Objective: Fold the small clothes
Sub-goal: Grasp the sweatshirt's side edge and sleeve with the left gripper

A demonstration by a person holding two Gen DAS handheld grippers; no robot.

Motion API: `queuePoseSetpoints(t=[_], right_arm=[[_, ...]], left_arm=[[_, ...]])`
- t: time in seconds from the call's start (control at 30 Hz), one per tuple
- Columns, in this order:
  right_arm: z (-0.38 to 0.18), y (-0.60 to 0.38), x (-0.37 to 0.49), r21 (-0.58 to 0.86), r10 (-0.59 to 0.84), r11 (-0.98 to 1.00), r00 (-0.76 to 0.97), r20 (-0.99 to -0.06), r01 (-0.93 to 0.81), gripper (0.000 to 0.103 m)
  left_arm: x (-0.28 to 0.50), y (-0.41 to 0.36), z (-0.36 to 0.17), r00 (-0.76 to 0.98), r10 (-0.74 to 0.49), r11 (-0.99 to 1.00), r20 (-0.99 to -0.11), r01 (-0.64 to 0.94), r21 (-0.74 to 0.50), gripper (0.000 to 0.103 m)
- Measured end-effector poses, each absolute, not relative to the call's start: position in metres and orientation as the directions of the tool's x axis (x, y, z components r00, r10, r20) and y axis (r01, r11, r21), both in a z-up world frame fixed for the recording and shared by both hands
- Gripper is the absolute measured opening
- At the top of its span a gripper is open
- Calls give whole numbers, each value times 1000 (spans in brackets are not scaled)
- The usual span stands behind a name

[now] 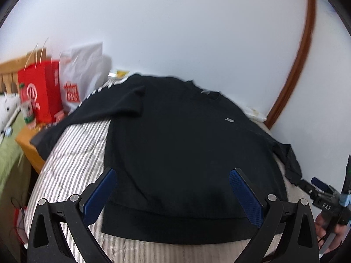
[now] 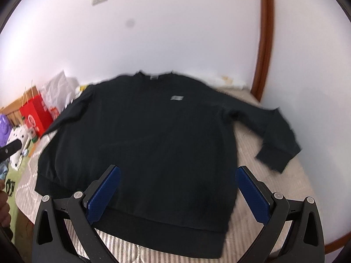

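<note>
**A:** What is shown, and where is the garment?

**B:** A black sweatshirt [image 2: 140, 135] is laid flat, front up, on a striped bed cover [image 1: 72, 153], with the neckline toward the white wall [image 1: 175, 32] and the hem nearest the cameras. It appears to have been spread this way so that sleeves and sides can be folded inward.

**A:** How are the sleeves arranged?

**B:** The right sleeve [image 2: 272, 133] is stretched outward and bent down at the cuff. The left sleeve [image 1: 92, 114] is extended toward the bed's edge, near a red paper bag [image 1: 40, 92] and a white plastic bag [image 1: 85, 74]. Both views are blurred, so small creases cannot be judged with certainty.

**A:** How are the tools held?

**B:** The left gripper [image 1: 173, 188] is held low above the hem, pointed forward along the body of the sweatshirt; its blue-padded fingers [image 1: 245, 197] are spread wide, with nothing between them. The right gripper [image 2: 177, 188] is posed the same way, fingers apart and empty, over the lower right part of the garment. No fabric is gripped by either; no fold is yet seen to have been made.
</note>
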State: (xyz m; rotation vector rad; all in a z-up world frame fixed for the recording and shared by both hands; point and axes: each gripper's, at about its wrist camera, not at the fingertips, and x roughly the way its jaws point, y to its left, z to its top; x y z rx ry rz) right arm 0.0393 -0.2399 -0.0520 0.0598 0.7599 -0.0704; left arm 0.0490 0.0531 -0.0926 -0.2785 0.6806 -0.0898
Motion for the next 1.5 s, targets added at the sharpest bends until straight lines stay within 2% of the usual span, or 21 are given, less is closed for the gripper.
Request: queuePoseSetpoints(t=[0.17,0.33,0.53,0.6,0.9,1.07,1.17,1.23,1.3,1.33,1.37,1.43,1.47,1.5], right_arm=[[-93,-225,64,-1,-7,1000,678,-735,9,103],[-118,-214,94,65,84,996,633,-769,-53,101],[-120,-206,134,95,122,993,661,-740,-77,98],[-119,-205,149,103,135,991,665,-735,-88,98],[-124,-202,232,94,160,986,662,-732,-134,98],[-126,-201,273,88,163,986,677,-718,-144,98],[-136,-210,284,124,176,984,681,-710,-124,98],[-143,-218,286,156,185,982,678,-711,-105,98],[-148,-227,288,170,179,982,666,-724,-78,98],[-149,-232,288,179,172,982,667,-725,-60,98],[-148,-237,287,187,171,981,675,-718,-50,98],[-146,-245,283,179,153,983,690,-708,-35,98],[-146,-250,282,181,147,983,697,-702,-26,98],[-147,-255,280,198,151,980,701,-697,-15,98]], left_arm=[[73,94,-130,737,-161,938,-656,-93,-334,103],[95,135,-162,719,-174,895,-673,-169,-412,103],[129,183,-184,741,-224,806,-633,-225,-548,101],[142,193,-190,739,-244,779,-628,-236,-581,95],[197,240,-199,796,-218,664,-565,-304,-684,93],[224,254,-201,813,-160,636,-560,-349,-688,93],[236,255,-199,810,-107,660,-577,-376,-651,92],[243,255,-196,793,-55,686,-607,-412,-600,74],[252,256,-191,758,-3,712,-652,-456,-534,44],[255,258,-188,749,9,720,-662,-465,-516,37],[258,258,-183,749,13,733,-663,-458,-503,23],[262,256,-167,755,35,764,-654,-442,-469,17],[263,251,-155,768,47,787,-639,-422,-449,11],[265,245,-142,780,56,812,-623,-399,-426,10]])
